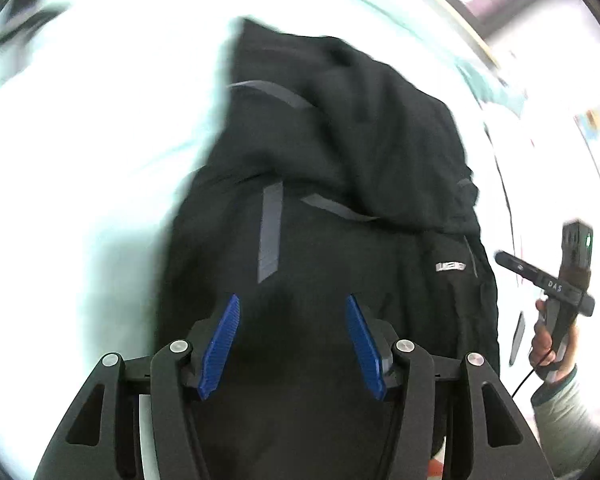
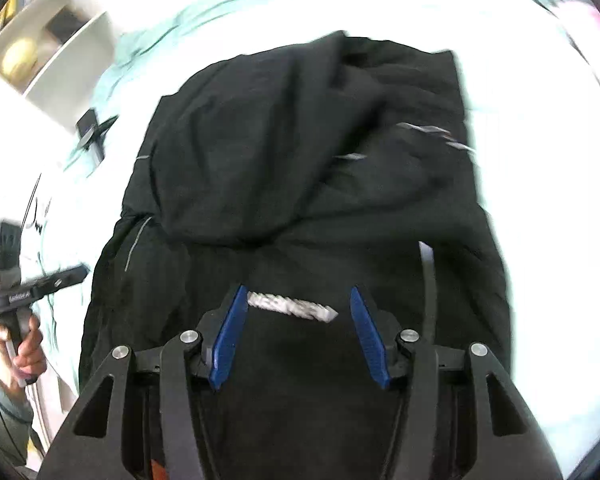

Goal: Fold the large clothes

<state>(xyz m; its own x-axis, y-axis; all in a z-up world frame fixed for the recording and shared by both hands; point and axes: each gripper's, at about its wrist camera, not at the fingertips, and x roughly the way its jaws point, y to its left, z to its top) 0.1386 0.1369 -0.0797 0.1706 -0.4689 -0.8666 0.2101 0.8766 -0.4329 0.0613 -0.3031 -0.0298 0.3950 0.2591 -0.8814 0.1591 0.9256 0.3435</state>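
Lying bunched on pale bedding [image 1: 100, 160]: black jacket [image 1: 320, 168], upper part folded over in a loose hump. Risk, judged: slick, bulky fabric slipping or springing back if pinched through one layer only; blur in both views hints at fast motion, so misplaced grip likely. Left claw [image 1: 292, 344] released, blue pads spread, hovering above near hem, pointing down and forward. Right claw [image 2: 298, 336] likewise released, over white logo [image 2: 292, 306]. Nothing gripped.
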